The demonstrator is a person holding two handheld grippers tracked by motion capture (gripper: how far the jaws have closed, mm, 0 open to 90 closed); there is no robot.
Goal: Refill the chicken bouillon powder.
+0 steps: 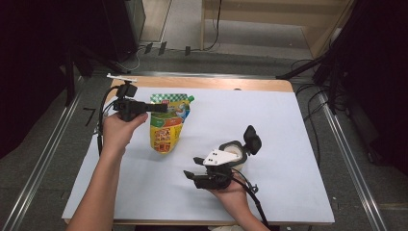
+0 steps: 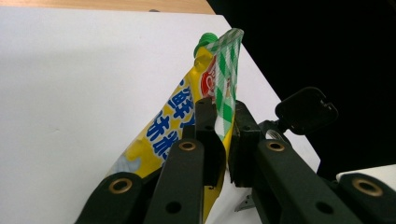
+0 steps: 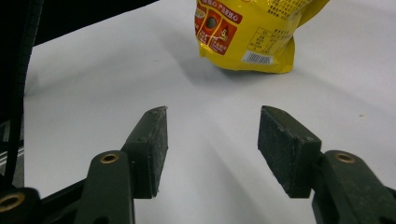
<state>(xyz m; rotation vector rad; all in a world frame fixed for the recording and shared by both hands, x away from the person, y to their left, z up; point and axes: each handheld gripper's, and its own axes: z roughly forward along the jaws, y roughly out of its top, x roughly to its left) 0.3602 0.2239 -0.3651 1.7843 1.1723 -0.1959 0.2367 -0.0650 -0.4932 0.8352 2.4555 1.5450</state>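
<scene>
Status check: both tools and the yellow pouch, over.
Left tool clamped on the yellow pouch at its top edge, by the green cap. Right tool open, empty, short of the pouch. White table sheet bare between them.

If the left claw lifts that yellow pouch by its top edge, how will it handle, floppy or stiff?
Probably floppy: the yellow pouch is a soft film pack, and the left claw pinches only its thin checked top seam. The bulging bottom suggests weight hanging low, so it may swing. The glossy film could slip, and the green cap offers a firmer spot.
</scene>
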